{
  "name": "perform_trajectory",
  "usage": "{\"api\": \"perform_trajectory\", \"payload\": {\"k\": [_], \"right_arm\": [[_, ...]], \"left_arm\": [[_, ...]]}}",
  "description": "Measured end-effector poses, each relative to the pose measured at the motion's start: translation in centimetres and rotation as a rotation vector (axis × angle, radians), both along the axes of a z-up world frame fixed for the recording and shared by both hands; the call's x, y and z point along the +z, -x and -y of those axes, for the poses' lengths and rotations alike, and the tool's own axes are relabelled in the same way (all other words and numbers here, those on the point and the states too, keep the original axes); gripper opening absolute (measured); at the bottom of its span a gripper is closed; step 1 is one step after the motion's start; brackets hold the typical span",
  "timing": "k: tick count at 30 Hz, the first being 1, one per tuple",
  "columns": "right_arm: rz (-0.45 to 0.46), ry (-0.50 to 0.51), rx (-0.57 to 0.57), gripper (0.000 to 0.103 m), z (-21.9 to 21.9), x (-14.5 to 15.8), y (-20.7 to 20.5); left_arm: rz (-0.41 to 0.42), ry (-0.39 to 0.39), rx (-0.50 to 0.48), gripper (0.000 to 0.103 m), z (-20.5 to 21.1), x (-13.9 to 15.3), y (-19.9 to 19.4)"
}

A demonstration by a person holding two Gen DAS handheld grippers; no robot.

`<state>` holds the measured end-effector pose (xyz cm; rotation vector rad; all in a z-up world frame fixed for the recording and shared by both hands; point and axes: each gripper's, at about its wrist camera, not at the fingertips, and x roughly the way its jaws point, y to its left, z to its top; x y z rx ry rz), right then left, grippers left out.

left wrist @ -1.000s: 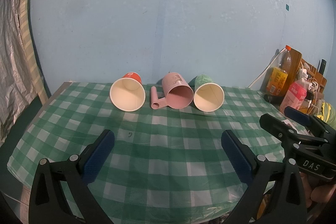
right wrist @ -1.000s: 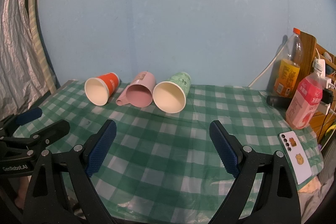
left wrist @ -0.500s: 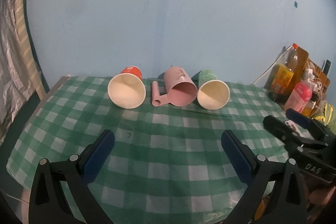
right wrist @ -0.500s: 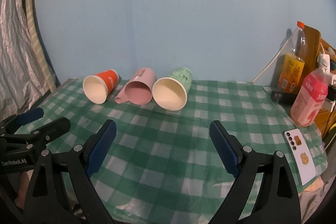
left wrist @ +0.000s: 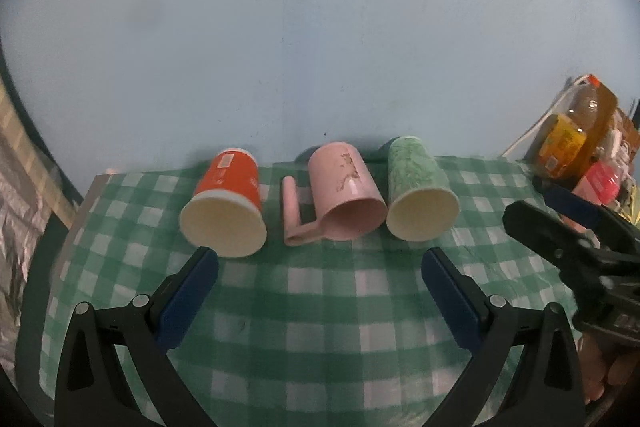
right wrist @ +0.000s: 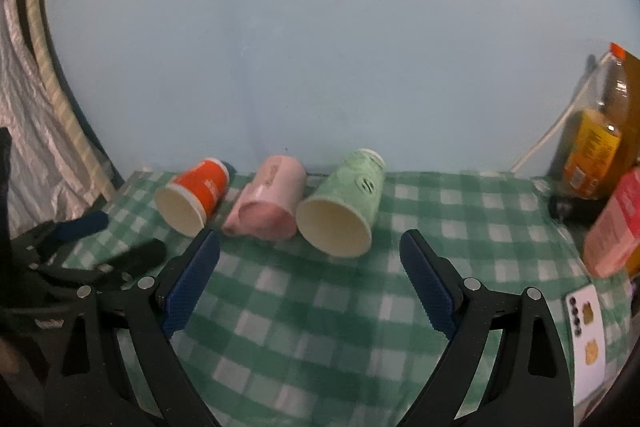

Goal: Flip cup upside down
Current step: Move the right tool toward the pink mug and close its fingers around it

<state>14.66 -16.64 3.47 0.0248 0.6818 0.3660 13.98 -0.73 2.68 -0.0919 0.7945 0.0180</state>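
Observation:
Three cups lie on their sides in a row near the wall, mouths toward me: a red paper cup [left wrist: 226, 203], a pink plastic mug [left wrist: 344, 201] with its handle to the left, and a green paper cup [left wrist: 418, 197]. They also show in the right wrist view as the red cup [right wrist: 192, 197], the pink mug [right wrist: 268, 205] and the green cup [right wrist: 344, 205]. My left gripper [left wrist: 320, 267] is open and empty, just short of the cups. My right gripper [right wrist: 310, 255] is open and empty, close before the green cup.
A green-and-white checked tablecloth [left wrist: 320, 327] covers the table. Bottles stand at the right: an orange drink bottle [right wrist: 596, 143] and a pink one [right wrist: 614, 223]. A white card [right wrist: 586, 319] lies near the right edge. A foil curtain [right wrist: 36, 131] hangs at the left.
Both grippers have moved forward toward the cups, which now look larger and nearer. The cups have not moved. Both grippers stay open.

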Motion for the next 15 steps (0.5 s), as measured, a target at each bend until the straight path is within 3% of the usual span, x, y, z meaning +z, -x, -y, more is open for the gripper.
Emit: {"api": "perform_trajectory", "payload": {"k": [9,15], "right_arm": [[-0.141,-0.038,-0.021,0.091,0.1,1.9,-7.5],[-0.262,-0.047,-0.013,0.091,0.2,1.3,-11.6]], "left_arm": [[-0.142,-0.002,0.028,0.102,0.5,-1.0,-7.2],[-0.224,0.002,0.035,0.102,1.4,-2.3,-11.0]]}}
